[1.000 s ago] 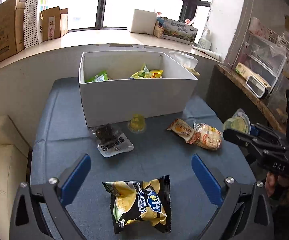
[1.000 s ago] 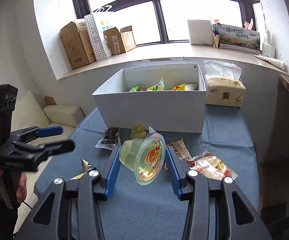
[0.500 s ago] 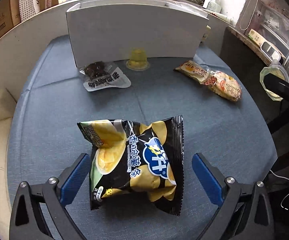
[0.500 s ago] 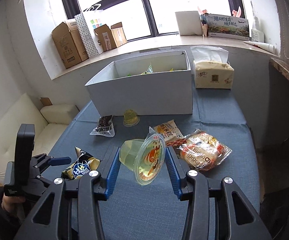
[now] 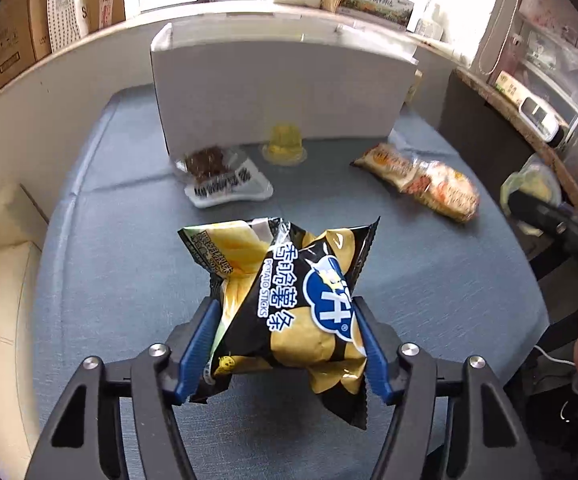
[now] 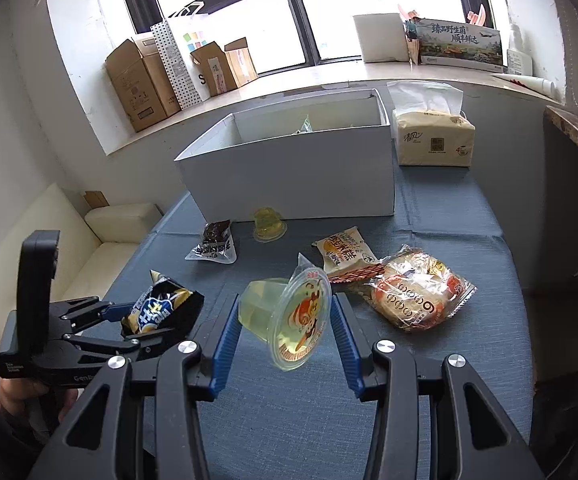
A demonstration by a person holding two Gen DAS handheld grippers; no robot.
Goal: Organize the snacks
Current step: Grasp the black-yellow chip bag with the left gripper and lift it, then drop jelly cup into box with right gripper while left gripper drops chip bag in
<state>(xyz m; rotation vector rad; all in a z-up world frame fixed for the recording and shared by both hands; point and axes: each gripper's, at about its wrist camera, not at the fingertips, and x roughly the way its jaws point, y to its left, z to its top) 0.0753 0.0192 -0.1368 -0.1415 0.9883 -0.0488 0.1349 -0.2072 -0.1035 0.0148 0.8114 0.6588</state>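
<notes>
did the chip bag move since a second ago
Yes. The chip bag, flat on the tablecloth before, is now clamped in the left tool, still short of the white box.

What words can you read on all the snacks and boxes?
"POTATO STICKS": black and yellow crinkly chip bag in the left claw.
"GenR": cut-off white print on the left claw's black body, in the right view.
"4": beige tissue pack.
Other snack wrappers, cardboard boxes on the sill: too small or blurred.
</notes>
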